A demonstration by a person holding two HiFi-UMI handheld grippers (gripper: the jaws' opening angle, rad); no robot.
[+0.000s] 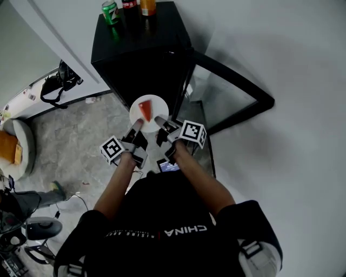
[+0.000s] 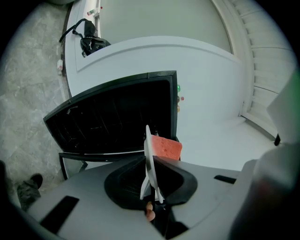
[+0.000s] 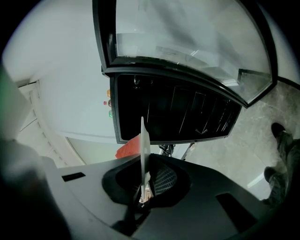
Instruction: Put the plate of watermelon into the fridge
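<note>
The grey stone floor [image 1: 75, 140] & a white wall [image 1: 281, 48] fill most of the head view. The big black fridge [image 1: 141, 57] stands by that wall, w/ its glass door [image 1: 232, 94] swung wide open to the right. A person [image 1: 162, 232] in a black top stands in front of it, both arms held out. The left gripper [image 1: 135, 126] pinches the near-left rim of the white plate [image 1: 151, 103], & the right gripper [image 1: 161, 122] pinches the near-right rim. Both have their jaws closed tight on the plate. The plate is up in the air just in front of the fridge's open front, not inside. In the left gripper view the plate [image 2: 149, 164] shows edge-on, thin & white, stuck between the dark jaw pads, w/ the dark fridge [image 2: 117, 122] shelves behind. The right gripper view shows the same thing, plate [image 3: 142, 150] edge-on in the jaws & fridge [image 3: 173, 112] behind. One red watermelon [image 1: 145, 110] wedge lies on the plate, about in the middle, & peeks past the rim in both gripper views [image 2: 165, 147] [image 3: 129, 147]. On top of the fridge stand 3 drinks: a green can [image 1: 110, 11], a dark bottle [image 1: 130, 6] & an orange one [image 1: 147, 6].
</note>
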